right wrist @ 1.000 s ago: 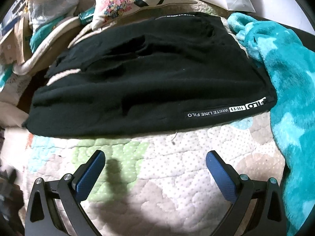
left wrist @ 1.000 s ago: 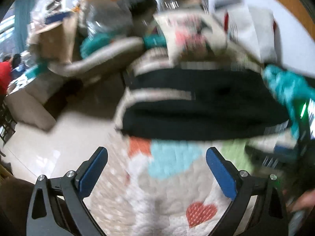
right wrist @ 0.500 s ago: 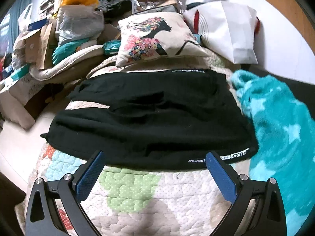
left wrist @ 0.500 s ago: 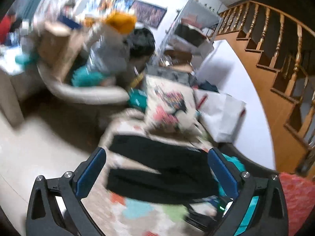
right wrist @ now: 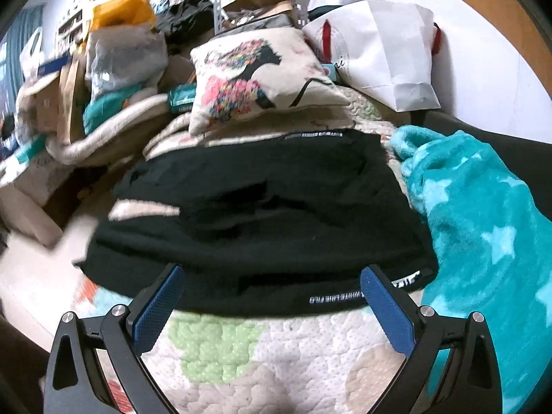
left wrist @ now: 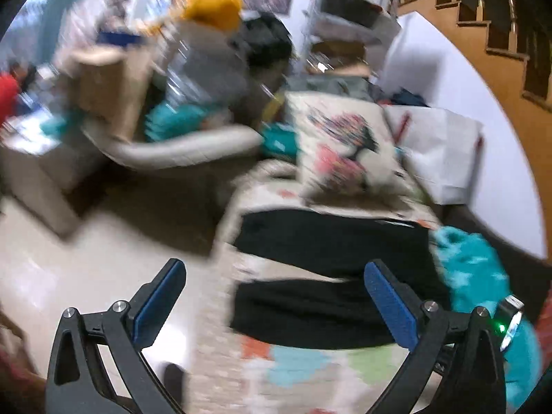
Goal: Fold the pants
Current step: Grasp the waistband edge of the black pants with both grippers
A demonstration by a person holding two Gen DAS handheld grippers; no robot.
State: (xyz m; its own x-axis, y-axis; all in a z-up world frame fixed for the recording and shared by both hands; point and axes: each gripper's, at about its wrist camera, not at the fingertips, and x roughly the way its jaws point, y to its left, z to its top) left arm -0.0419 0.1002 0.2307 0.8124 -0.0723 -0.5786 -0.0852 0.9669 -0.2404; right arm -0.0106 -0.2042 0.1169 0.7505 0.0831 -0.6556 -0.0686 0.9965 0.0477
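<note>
Black pants [right wrist: 269, 214] with white lettering on one hem lie flat on a patchwork quilt [right wrist: 276, 352], legs pointing left. They also show in the left wrist view [left wrist: 331, 276], blurred. My right gripper [right wrist: 270, 305] is open and empty, just in front of the pants' near edge. My left gripper [left wrist: 274, 305] is open and empty, held back from the pants near their leg ends at the quilt's left edge.
A teal star blanket [right wrist: 483, 227] lies right of the pants. A printed cushion [right wrist: 255, 79] and a white paper bag [right wrist: 383, 51] sit behind them. Boxes and bags [left wrist: 110, 86] pile up at the back left. Pale floor [left wrist: 86, 269] lies left of the quilt.
Both grippers pulled back and tilted up from the pants, then the left one swung down and closer again. Both stayed open and empty. The pants have not moved.
</note>
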